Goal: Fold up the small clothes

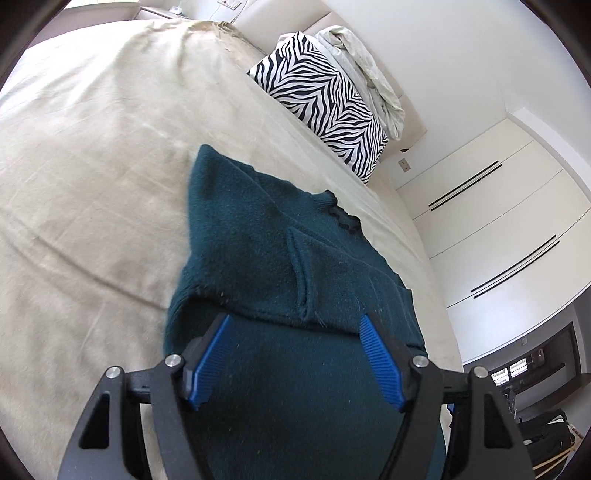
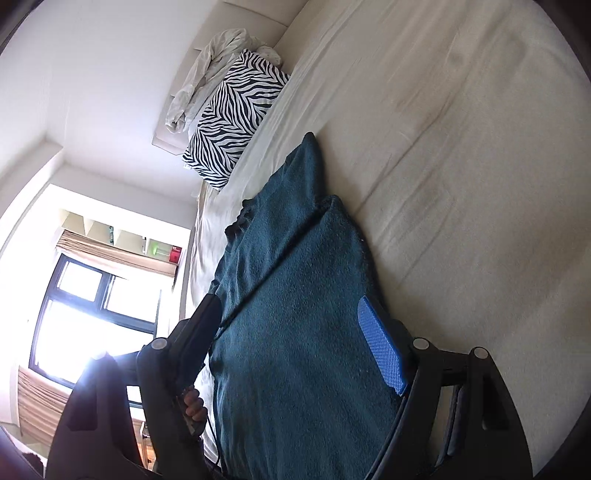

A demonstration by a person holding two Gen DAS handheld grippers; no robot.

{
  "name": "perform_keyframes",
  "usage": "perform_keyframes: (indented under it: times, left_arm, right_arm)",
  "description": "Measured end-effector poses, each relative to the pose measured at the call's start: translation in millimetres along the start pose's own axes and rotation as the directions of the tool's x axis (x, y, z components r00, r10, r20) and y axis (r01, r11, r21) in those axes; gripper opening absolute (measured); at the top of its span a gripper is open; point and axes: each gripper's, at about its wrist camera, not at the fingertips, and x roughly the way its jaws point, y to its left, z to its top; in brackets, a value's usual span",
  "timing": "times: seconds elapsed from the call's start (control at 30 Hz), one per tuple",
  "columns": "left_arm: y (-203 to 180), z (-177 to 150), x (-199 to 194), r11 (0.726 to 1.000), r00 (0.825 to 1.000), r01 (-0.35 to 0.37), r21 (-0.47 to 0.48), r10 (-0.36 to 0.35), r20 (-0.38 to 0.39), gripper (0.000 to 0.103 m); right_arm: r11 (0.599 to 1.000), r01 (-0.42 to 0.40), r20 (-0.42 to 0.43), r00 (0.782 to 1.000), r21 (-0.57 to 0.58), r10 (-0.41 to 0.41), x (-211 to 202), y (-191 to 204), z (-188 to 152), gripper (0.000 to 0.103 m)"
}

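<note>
Teal knit sweater (image 1: pixel 280 266), prob. partly folded, lies flat on bed.

A bedroom in a home. A wide bed (image 1: pixel 92 166) covered with a cream sheet fills most of both views. At its head, against a padded cream headboard (image 2: pixel 236 14), stands a zebra-striped pillow (image 1: pixel 325 99) with a crumpled pale cloth (image 1: pixel 369 70) bundled beside it. A teal knitted garment (image 1: pixel 258 251) lies on the sheet. White walls meet built-in white wardrobe doors (image 1: pixel 491 229) with long dark handles. In the right wrist view, a dark-framed window (image 2: pixel 88 306) glows with daylight under a raised beige blind (image 2: pixel 114 254).
</note>
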Motion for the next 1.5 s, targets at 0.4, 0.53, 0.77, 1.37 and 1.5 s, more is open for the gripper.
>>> perform_keyframes:
  times: [0.4,0.53,0.77,1.37,1.5]
  left_arm:
    - [25,-139,-96,0.995,0.980,-0.097,0.017,0.099,-0.172,0.073]
    - [25,-164,-102,0.996,0.956,-0.089,-0.002,0.085,-0.280,0.073]
    - [20,-192,-98,0.994,0.921,-0.107,-0.011,0.095,-0.377,0.061]
    - [28,-193,-86,0.993,0.900,-0.111,-0.048,0.080,-0.429,0.038]
    - [36,-195,-84,0.991,0.894,-0.117,-0.066,0.076,-0.442,0.019]
  right_arm:
    - [0.975,0.198,-0.044,0.978,-0.097,-0.203,-34,-16,-51,0.076]
    - [0.963,0.236,-0.054,0.968,-0.127,-0.244,-48,-21,-64,0.076]
    - [0.958,0.250,-0.089,0.961,-0.139,-0.263,-67,-28,-78,0.075]
    - [0.939,0.287,-0.232,0.916,-0.189,-0.327,-99,-24,-104,0.073]
    - [0.937,0.291,-0.250,0.909,-0.195,-0.334,-96,-23,-104,0.069]
